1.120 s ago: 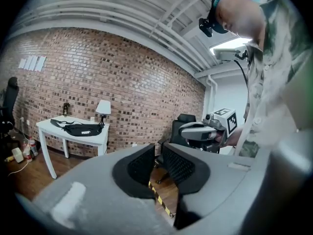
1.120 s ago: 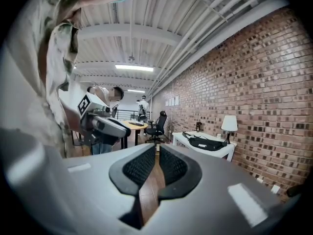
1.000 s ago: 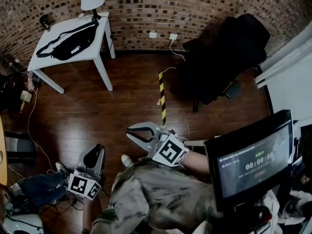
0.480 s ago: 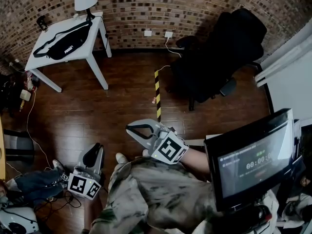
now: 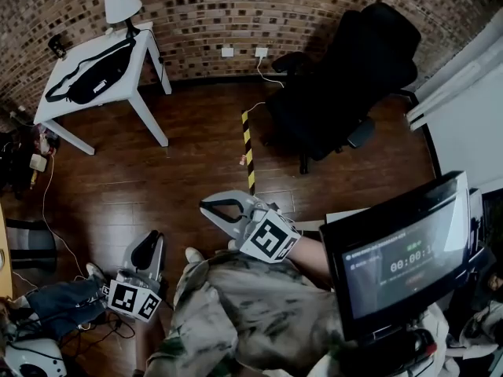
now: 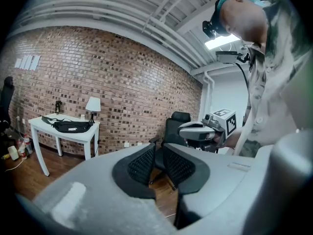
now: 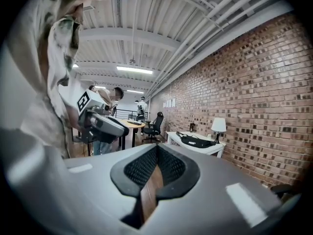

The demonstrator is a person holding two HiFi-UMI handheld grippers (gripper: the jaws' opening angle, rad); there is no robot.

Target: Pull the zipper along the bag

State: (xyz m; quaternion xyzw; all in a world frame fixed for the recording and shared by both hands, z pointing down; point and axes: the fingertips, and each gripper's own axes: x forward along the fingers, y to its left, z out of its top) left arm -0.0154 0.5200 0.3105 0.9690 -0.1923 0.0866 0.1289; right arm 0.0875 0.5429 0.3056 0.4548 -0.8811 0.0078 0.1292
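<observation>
On the white table point(image 5: 106, 91), just in front of the little lamp point(image 5: 122, 2), there's a black waist bag point(image 5: 88, 75) lying flat with its strap looped out along the tabletop. Both grippers are well away from the table, held in close to the person's body. The left gripper point(image 5: 149, 236) has its jaws drawn in to barely a slit with nothing in them, and the right gripper point(image 5: 207, 208) has its pads meeting at the tips, also empty.

Honestly, from this far off the table I can't make out the zipper or whether it's run open or closed. My guess on handling: soft fabric, light and floppy, so it'll probably slide and bunch on that smooth tabletop if you tug one-handed. I'd pin the cloth right by the zip with one gripper and pinch the small pull tab with the other
</observation>
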